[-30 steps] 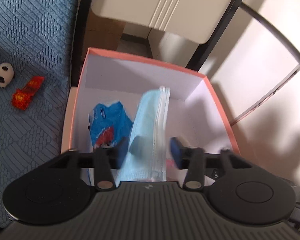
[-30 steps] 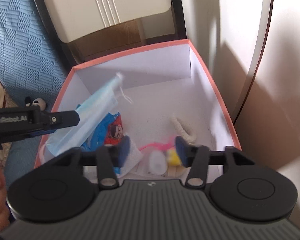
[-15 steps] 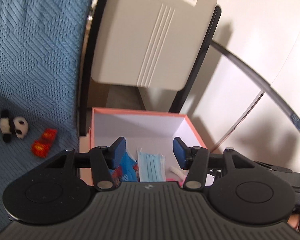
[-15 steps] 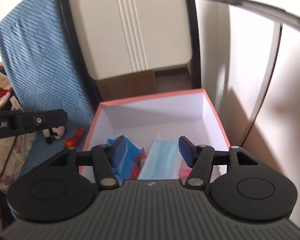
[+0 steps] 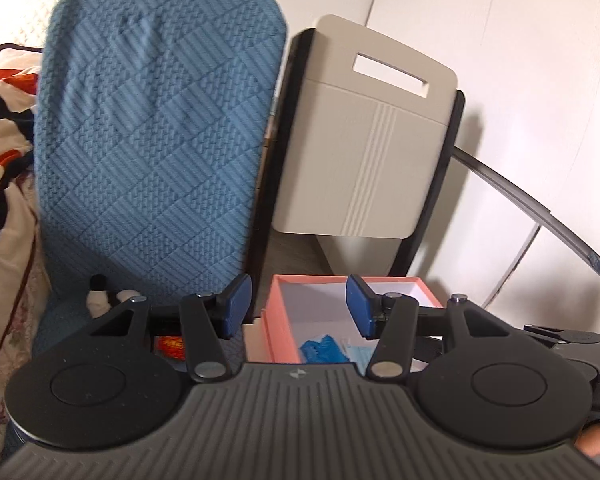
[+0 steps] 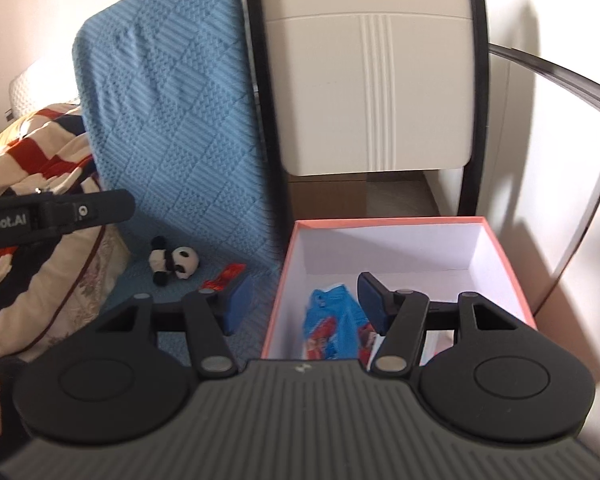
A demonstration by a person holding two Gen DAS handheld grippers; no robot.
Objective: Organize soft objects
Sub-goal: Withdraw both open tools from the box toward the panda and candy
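Two soft things wait outside: the panda toy (image 6: 175, 264) and a red packet (image 6: 224, 276) lie on the blue bed cover (image 6: 172, 120). A blue packet (image 6: 334, 326) is already inside the pink box (image 6: 384, 222). Both the left tongs (image 5: 299, 306) and the right tongs (image 6: 306, 306) are open and hold nothing.

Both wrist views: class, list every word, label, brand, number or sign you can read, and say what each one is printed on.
"Robot.AI" – white letters on the black body of the left gripper, cut off by the frame's left edge, so the word may be longer.
Blue printed packet in the pink box: print too blurred to read.
Red packet on the blue cover: nothing readable.
Small emblem on each gripper's ribbed housing: a mark, not letters.
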